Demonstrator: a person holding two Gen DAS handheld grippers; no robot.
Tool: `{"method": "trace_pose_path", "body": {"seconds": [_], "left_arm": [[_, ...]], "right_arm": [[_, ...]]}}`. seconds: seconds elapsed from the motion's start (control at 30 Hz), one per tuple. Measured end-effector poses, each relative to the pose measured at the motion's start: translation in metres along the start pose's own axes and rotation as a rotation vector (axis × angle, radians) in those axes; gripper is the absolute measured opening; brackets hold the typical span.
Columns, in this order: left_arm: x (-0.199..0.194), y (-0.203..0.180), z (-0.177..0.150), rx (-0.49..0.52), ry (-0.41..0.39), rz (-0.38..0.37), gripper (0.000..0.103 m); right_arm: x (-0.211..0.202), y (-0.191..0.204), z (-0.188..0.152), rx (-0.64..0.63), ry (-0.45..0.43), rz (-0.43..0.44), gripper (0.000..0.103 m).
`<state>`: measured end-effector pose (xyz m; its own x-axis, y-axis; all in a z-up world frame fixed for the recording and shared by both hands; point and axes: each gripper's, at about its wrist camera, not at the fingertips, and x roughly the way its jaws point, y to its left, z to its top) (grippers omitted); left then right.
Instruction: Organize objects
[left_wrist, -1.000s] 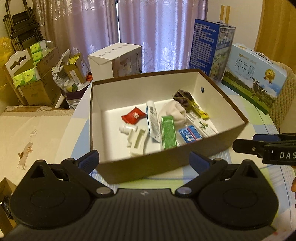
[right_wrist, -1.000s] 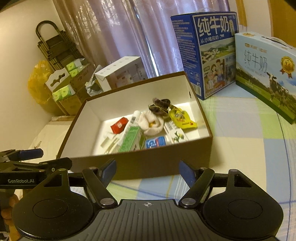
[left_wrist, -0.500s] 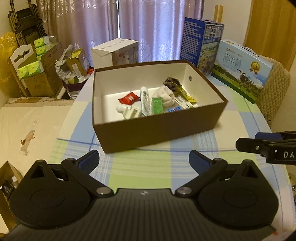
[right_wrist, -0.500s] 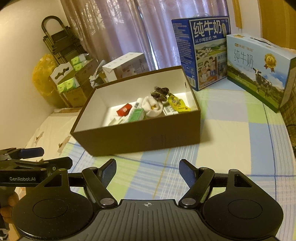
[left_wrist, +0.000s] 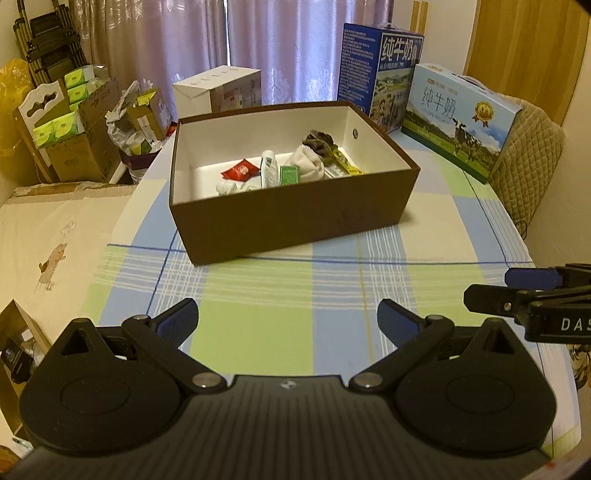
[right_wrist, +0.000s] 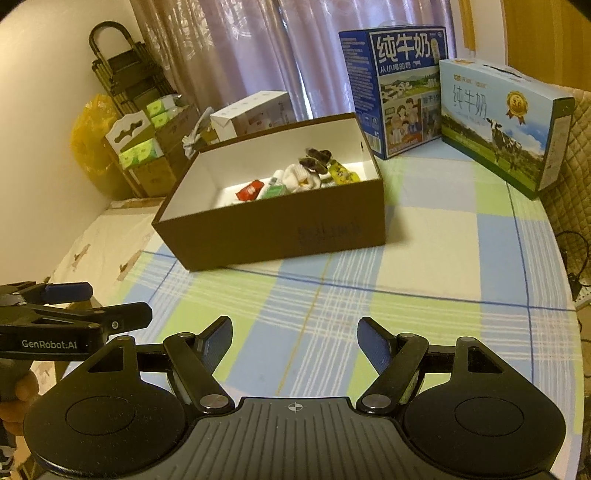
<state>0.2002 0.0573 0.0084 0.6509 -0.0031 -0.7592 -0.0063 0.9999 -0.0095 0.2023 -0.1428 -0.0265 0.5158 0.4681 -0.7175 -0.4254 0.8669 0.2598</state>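
Note:
A brown box with white inside stands on the checked tablecloth, also in the right wrist view. In it lie a red packet, a white tube, a green carton, a white sock, a dark cloth and a yellow packet. My left gripper is open and empty, well short of the box. My right gripper is open and empty, also back from the box. Each gripper shows at the edge of the other's view.
Two blue milk cartons stand behind and right of the box. A white box and cardboard boxes of green tissue packs sit beyond the table's far left. A quilted chair back is at the right.
Both grippers have pulled back from the box towards the near table edge. The box now looks smaller and farther away. Both stay open and empty.

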Motion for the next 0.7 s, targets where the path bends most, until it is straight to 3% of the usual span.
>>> {"method": "trace_pose_path", "body": {"seconds": [0.7], "left_arm": [[-0.013, -0.016, -0.021, -0.016, 0.015, 0.02, 0.102]], "right_arm": [[-0.012, -0.005, -0.021, -0.018, 0.023, 0.016, 0.072]]}}
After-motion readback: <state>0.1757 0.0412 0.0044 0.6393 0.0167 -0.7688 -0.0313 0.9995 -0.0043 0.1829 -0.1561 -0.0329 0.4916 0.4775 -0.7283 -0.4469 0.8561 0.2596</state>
